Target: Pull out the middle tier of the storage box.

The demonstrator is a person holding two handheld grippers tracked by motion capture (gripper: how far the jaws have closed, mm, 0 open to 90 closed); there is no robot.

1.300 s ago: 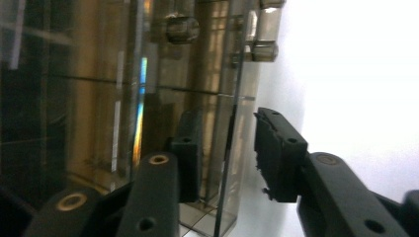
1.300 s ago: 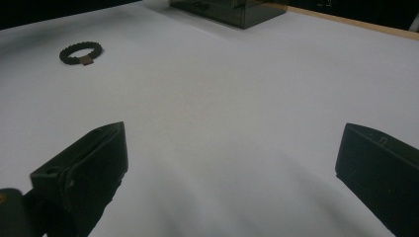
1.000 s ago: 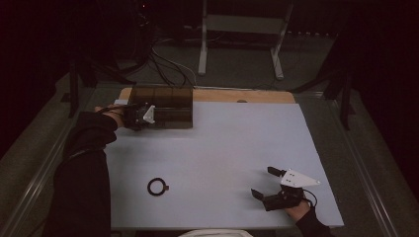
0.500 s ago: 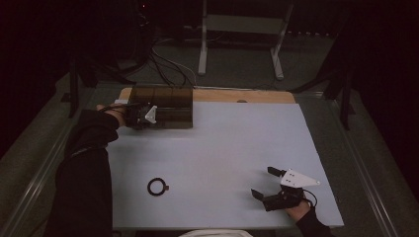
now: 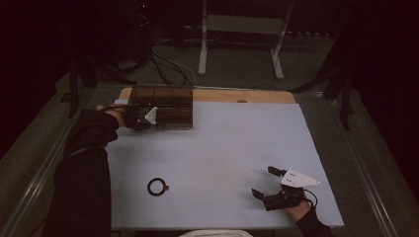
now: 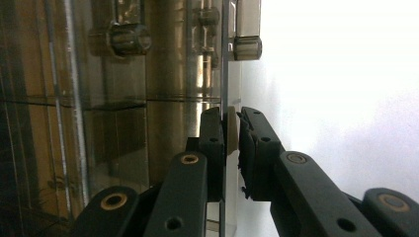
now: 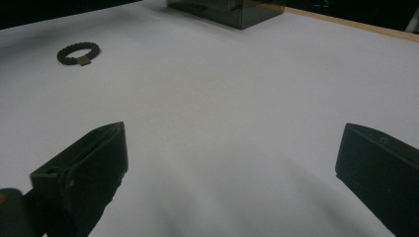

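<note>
Box (image 5: 165, 106) sits at the table's far left edge, and your left gripper (image 6: 231, 136) has just been closing on its thin front panel (image 6: 225, 74), pads pinching the plate edge-on. Your right gripper (image 5: 269, 185) rests wide open and empty near the front right, well apart, with the bracelet (image 5: 157, 186) lying between the two.

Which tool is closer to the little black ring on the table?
The right tool. It rests on the table off to the ring's right, jaws open. The left tool is farther, up at the dark see-through box, closing on the box's edge.
</note>
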